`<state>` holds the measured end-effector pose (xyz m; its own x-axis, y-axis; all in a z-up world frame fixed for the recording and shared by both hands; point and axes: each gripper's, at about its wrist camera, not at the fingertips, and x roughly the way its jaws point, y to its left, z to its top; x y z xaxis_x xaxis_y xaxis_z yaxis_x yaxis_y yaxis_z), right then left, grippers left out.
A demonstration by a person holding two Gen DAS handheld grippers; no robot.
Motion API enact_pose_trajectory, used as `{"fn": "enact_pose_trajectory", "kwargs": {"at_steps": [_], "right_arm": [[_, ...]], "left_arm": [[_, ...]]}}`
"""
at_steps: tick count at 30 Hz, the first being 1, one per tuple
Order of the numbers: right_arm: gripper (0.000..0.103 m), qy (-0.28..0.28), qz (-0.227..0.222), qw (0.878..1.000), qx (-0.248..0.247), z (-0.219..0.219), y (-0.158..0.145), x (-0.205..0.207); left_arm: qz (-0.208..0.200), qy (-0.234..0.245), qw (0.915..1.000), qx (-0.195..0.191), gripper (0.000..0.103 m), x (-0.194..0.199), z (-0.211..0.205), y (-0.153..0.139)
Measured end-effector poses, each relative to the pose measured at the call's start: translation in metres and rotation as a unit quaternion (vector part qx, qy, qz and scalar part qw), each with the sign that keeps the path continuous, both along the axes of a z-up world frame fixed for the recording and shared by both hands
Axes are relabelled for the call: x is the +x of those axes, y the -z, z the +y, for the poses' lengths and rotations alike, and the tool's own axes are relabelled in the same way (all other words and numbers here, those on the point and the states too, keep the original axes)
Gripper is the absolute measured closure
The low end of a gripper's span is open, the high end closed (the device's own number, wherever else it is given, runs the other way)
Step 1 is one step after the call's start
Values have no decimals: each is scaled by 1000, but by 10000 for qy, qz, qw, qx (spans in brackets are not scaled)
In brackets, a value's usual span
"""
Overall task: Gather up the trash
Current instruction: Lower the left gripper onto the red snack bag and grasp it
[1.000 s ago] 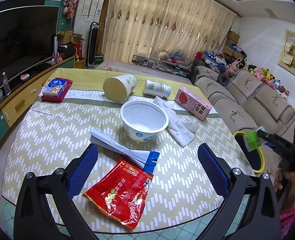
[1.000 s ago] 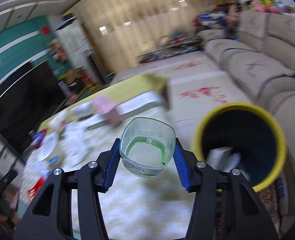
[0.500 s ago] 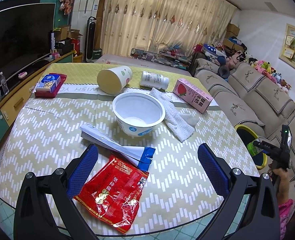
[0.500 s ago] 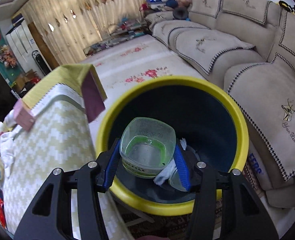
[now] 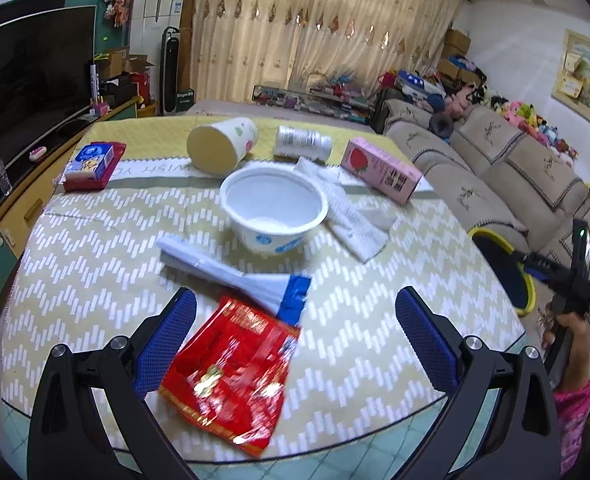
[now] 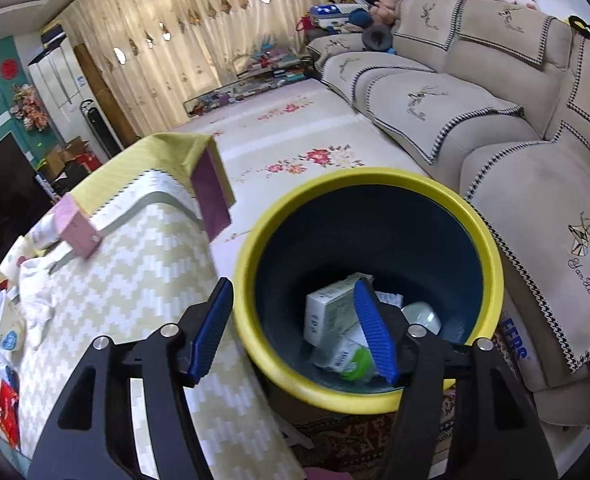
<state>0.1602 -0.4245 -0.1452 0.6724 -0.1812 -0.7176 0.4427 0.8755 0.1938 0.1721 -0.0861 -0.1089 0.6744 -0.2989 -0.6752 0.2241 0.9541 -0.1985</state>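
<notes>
My right gripper is open and empty above the near rim of the yellow-rimmed dark bin. A clear cup with a green base lies in the bin beside a white box. My left gripper is open and empty, low over the table's near edge, with a red snack bag between its fingers. Beyond it lie a white and blue wrapper, a white bowl, a tissue, a tipped paper cup, a white bottle and a pink carton.
A red tray with a blue packet sits at the table's far left. A beige sofa stands right behind the bin. The bin also shows in the left wrist view, off the table's right edge, with the right gripper's handle over it.
My right gripper carried the clear cup over the bin, opened and let it drop inside. My left gripper moved lower and closer to the red snack bag.
</notes>
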Motion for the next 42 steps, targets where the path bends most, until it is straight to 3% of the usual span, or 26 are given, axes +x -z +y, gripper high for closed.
{"fn": "enact_pose_trajectory", "kwargs": {"at_steps": [5,15,31,34,37,39,42], "right_arm": [[42,-227,-34,9997,9,18,-7,1],[42,-411,-1,9992,2,33,-10,3],[40,-515,62,9986,56,37,-7,5],[40,-508,64,9987,74,36,-6,5],[40,-501,55,9987,91,35,-6,4],[40,-504,50,9987,100,35,-5,4],[40,-516,48,9986,109,35,-5,4]], "left_arm": [[124,59,9999,-16,5,-6,16,6],[326,497,9976,363,5,3,22,26],[762,900,9892,867,5,12,7,59],[708,878,9879,1061,12,10,5,60],[636,797,9872,1230,27,8,7,59],[629,786,9881,1167,37,6,10,57],[631,803,9885,1114,42,2,13,54]]}}
